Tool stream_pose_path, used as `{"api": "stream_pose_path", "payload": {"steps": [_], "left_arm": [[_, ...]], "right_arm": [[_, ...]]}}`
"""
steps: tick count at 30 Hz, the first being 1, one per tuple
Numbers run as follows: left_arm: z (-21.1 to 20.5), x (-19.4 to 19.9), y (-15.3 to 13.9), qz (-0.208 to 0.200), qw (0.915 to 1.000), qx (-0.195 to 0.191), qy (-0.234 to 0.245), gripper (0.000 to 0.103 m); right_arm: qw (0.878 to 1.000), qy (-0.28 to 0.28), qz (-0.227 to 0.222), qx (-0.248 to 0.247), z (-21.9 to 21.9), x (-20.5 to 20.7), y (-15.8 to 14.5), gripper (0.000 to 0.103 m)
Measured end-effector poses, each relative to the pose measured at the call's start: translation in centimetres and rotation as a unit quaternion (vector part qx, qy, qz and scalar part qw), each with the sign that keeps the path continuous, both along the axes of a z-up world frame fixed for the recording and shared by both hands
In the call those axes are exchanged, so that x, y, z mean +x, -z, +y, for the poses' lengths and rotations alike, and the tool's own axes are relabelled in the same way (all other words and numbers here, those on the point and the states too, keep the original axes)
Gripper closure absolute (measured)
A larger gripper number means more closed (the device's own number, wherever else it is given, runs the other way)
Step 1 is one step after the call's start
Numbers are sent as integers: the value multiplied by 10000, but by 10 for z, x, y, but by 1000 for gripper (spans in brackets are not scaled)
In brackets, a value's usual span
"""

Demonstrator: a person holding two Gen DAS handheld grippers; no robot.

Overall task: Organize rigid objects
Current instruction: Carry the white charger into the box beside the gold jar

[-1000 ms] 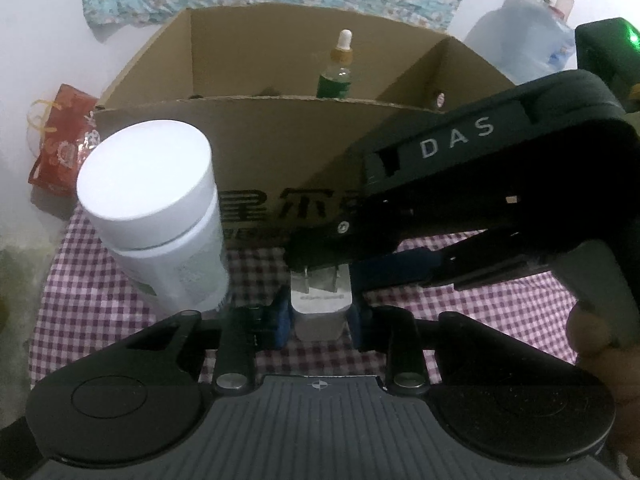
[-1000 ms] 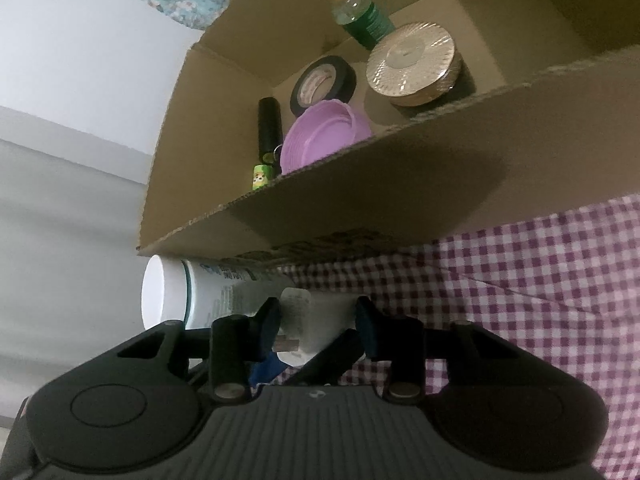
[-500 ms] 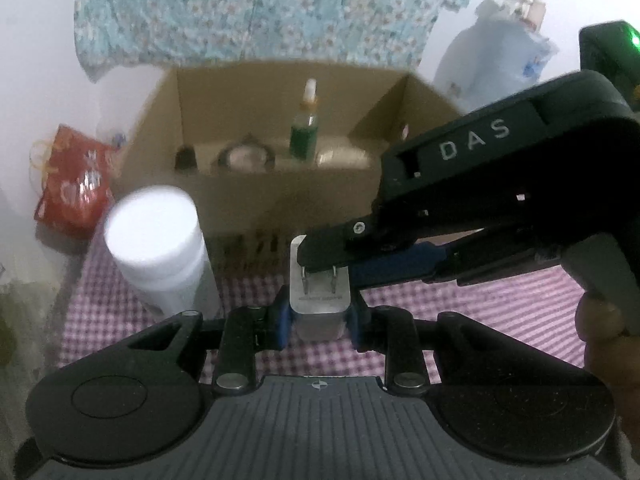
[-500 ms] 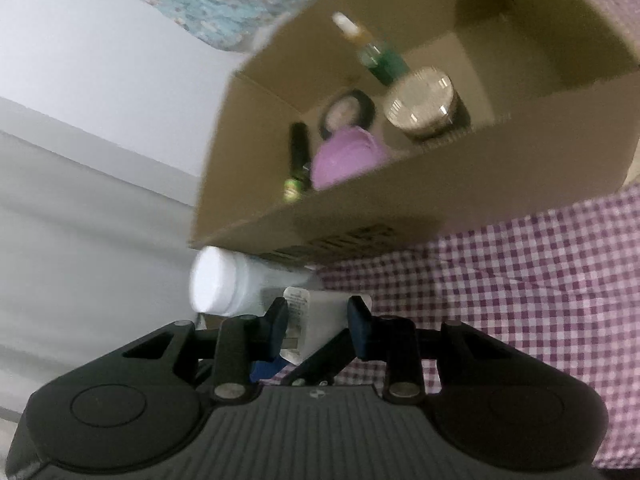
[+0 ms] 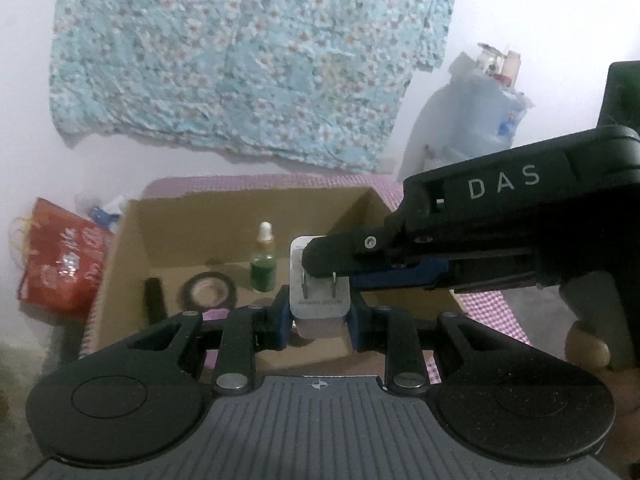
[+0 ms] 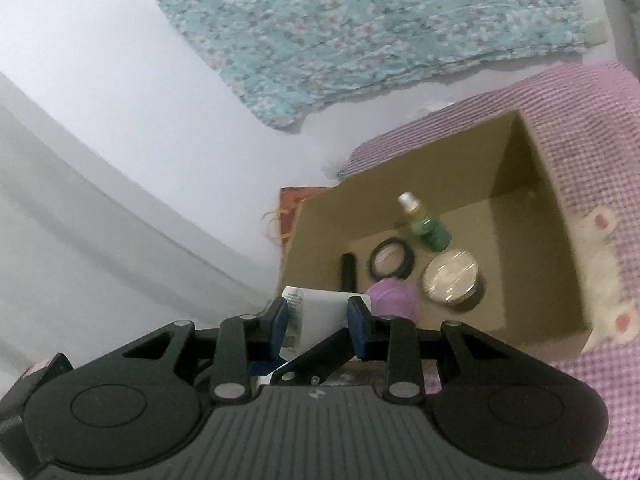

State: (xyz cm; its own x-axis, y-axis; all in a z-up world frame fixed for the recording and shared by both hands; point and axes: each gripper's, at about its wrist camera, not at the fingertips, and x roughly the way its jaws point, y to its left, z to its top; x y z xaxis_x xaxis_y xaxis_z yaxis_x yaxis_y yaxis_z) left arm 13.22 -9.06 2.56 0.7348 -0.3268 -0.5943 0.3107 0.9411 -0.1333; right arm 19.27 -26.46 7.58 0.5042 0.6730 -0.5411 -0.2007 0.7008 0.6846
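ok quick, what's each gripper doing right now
left gripper: closed on the white plug adapter, above the cardboard box.
right gripper: closed on the same adapter.

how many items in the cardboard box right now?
5 in the cardboard box: dropper bottle toward the back, tape roll, black tube at left, purple lid near front, gold-lidded jar. The grippers could hide more near the front wall.
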Motion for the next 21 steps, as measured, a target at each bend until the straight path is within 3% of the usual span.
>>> {"api": "stream_pose_path", "payload": {"steps": [10, 21], "left_arm": [[-19, 41, 42, 825, 9963, 35, 244, 77], [-19, 61, 68, 1485, 9879, -366, 265, 77]], "right_arm": [[9978, 26, 566, -343, -17, 43, 54, 67], [9917, -271, 653, -1076, -12, 52, 74, 67]]}}
